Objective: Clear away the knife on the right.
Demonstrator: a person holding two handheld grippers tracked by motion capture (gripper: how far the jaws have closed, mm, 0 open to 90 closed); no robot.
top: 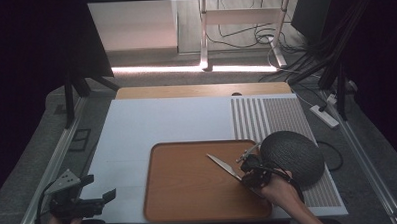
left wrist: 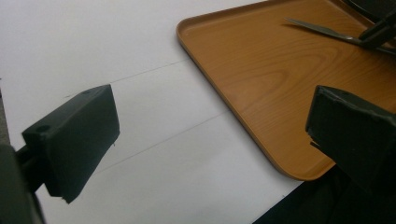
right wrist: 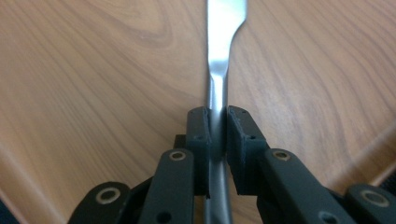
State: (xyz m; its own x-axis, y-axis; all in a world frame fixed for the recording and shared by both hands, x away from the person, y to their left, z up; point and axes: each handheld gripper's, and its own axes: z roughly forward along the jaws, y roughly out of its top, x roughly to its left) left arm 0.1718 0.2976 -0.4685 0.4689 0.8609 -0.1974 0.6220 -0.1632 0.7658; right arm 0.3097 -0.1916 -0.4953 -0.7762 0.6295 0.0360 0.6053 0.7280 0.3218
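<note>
Your right gripper (top: 250,176) is clamped on a knife (top: 223,166) over the right part of the tray (top: 189,202); in the right gripper view the two jaws press on either side of the knife's (right wrist: 218,70) narrow metal neck, with the blade running straight away from them above the tray's (right wrist: 93,70) wood-grain floor. From the high view the blade points toward the tray's far-left, its tip near the middle of the far half of the tray, and whether the blade touches the tray floor cannot be told. Your right hand (top: 277,192) sits at the tray's near right corner. Just beside it, off the tray's right edge, a dark grey dome (top: 293,156) lies on the mat's (top: 137,129) striped right side. Your left gripper (top: 87,198) is at the mat's near left corner, well apart from the tray, with its jaws wide apart and nothing between them. In the left gripper view those jaws frame bare white mat (left wrist: 154,140) and the tray's (left wrist: 261,93) rounded near left corner, and the knife (left wrist: 322,29) and the right gripper (left wrist: 378,32) show farther off at the top right.
</note>
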